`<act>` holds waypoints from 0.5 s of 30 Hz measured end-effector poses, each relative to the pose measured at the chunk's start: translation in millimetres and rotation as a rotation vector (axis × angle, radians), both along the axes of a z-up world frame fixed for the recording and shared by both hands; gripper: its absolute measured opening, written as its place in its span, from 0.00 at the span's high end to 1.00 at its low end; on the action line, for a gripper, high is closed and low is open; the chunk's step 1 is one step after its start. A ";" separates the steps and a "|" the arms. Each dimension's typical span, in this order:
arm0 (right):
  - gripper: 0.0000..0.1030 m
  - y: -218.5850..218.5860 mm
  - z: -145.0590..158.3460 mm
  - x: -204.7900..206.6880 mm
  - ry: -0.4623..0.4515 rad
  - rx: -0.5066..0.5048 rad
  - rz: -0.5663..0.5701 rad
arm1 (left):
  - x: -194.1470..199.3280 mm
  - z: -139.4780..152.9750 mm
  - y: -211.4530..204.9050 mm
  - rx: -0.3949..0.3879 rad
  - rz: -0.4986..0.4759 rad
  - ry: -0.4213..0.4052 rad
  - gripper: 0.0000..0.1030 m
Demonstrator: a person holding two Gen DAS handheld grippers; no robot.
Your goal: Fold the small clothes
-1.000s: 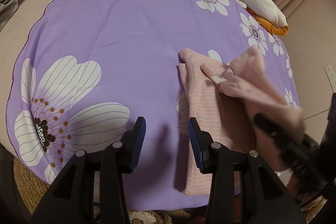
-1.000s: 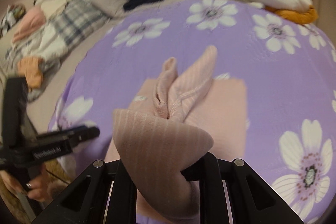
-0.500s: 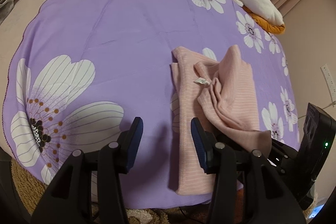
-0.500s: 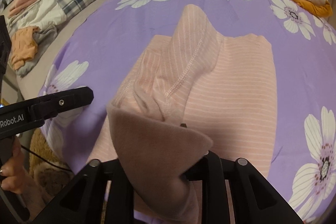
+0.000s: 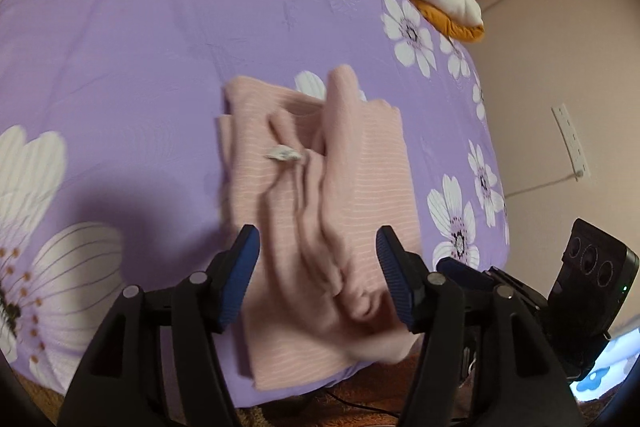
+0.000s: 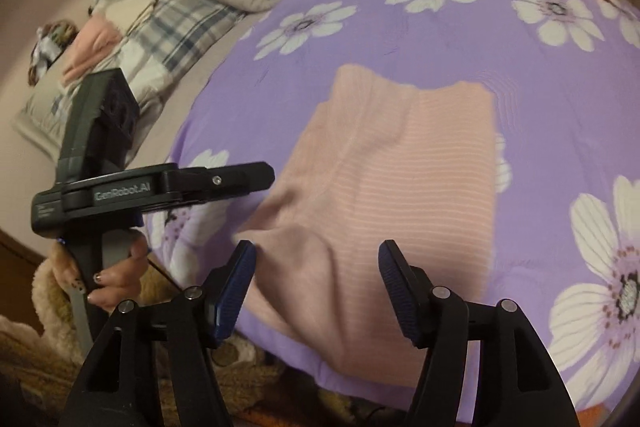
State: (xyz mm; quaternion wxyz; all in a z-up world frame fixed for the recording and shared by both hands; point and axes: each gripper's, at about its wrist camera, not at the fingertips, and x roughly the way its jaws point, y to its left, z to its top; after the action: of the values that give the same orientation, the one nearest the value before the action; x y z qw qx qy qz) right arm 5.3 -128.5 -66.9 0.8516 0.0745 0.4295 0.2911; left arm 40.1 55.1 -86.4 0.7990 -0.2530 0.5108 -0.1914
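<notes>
Lying on the purple flowered sheet (image 6: 400, 27), the pink striped garment (image 6: 420, 179) sits folded near the sheet's six o'clock edge, rumpled along its near side. The right gripper (image 6: 318, 287) has just been spreading its jaws; they stand apart with nothing pinched. The left gripper (image 5: 318, 273) at nine o'clock has likewise been widening, its pads clear of the cloth. A white tag (image 5: 284, 153) shows on the garment.

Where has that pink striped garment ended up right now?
The pink striped garment lies on the purple flowered sheet near its front edge, just ahead of both open grippers, right of centre in the left wrist view, with nothing gripping it.
</notes>
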 end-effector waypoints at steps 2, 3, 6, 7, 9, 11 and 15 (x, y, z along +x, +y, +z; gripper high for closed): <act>0.38 -8.3 -2.2 2.1 0.004 -0.005 -0.043 | 4.5 0.4 -9.3 0.006 -0.023 0.005 0.42; 0.38 -14.1 -3.0 2.8 0.006 -0.008 -0.066 | 7.1 0.9 -14.5 0.011 -0.040 0.005 0.41; 0.38 -27.0 -7.2 8.2 0.022 -0.002 -0.122 | 16.5 -6.8 -22.9 0.037 -0.068 0.037 0.42; 0.38 -31.5 -8.7 9.8 0.031 0.003 -0.139 | 19.7 -11.0 -24.8 0.051 -0.067 0.054 0.43; 0.38 -37.7 -10.8 10.7 0.040 0.009 -0.164 | 23.7 -17.6 -26.7 0.049 -0.063 0.074 0.44; 0.38 -43.4 -12.4 11.9 0.046 0.011 -0.177 | 26.4 -19.6 -27.1 0.024 -0.057 0.074 0.54; 0.38 -48.6 -19.2 15.2 0.063 0.010 -0.204 | 31.2 -17.5 -26.8 0.021 -0.033 0.054 0.85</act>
State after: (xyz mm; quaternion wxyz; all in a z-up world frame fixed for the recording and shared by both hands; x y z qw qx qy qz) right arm 20.4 -177.0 -86.1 0.8624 0.1311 0.4450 0.2027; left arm 71.2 28.3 -103.9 0.7842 -0.2412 0.5384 -0.1924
